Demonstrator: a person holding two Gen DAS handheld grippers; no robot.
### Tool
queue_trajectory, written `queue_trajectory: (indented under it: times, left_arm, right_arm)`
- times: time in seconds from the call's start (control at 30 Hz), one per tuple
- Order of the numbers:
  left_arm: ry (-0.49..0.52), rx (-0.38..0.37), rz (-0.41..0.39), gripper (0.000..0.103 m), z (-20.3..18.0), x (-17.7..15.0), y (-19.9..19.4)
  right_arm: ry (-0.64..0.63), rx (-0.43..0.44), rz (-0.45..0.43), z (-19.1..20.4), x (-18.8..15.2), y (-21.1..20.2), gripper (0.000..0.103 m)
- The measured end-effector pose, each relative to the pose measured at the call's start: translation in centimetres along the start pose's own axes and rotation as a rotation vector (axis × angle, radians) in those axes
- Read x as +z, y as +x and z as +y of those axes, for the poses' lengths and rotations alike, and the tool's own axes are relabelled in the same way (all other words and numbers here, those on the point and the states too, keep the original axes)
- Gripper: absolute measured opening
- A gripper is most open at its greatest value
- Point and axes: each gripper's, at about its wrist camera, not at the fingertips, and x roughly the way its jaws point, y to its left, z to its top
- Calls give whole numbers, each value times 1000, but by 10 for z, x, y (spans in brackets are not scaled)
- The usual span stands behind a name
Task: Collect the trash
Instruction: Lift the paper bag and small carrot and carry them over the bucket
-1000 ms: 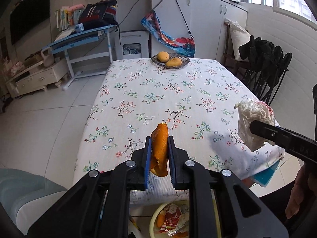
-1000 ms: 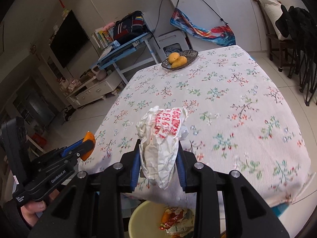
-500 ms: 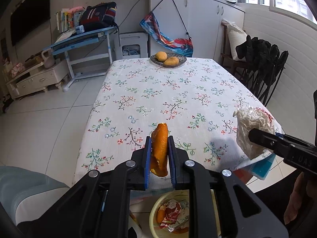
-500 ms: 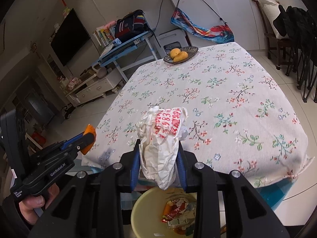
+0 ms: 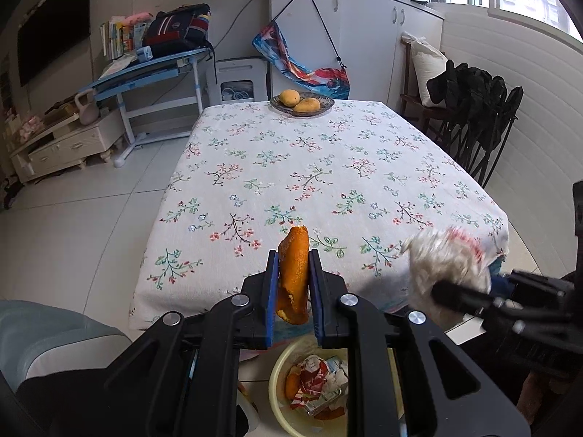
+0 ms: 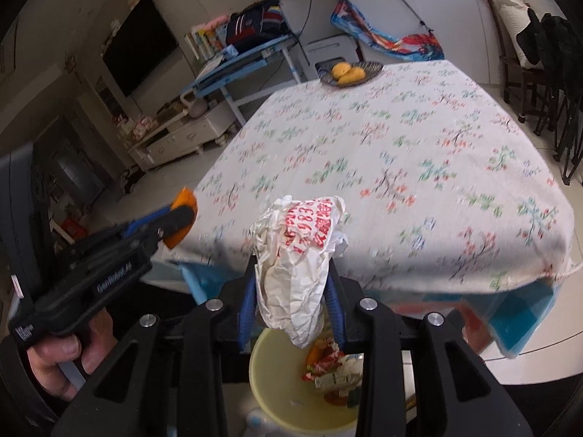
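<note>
My left gripper (image 5: 294, 284) pinches a curled orange peel (image 5: 293, 273); my right gripper (image 6: 291, 287) clamps a crumpled white wrapper (image 6: 297, 255) printed in red "983", above the pale yellow bin (image 6: 266, 393). Left body reads "GenRobot.AI".

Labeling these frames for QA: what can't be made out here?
- Yellow bin: both views, rim and contents partly hidden behind the claw bodies; cut off by the bottom edge.
- Crumpled paper wrapper: red print too creased to read in right view; motion-blurred in left view.
- Orange peel: sides covered by left claw pads.
- Tablecloth pattern: smeared in right view.
</note>
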Motion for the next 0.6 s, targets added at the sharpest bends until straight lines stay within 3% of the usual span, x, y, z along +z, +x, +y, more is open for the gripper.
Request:
queue_trajectory:
  times: [0.6]
  left_arm:
    - [9, -9, 6, 16, -5, -10, -5]
  right_arm:
    - [-40, -24, 214, 14, -42, 31, 36]
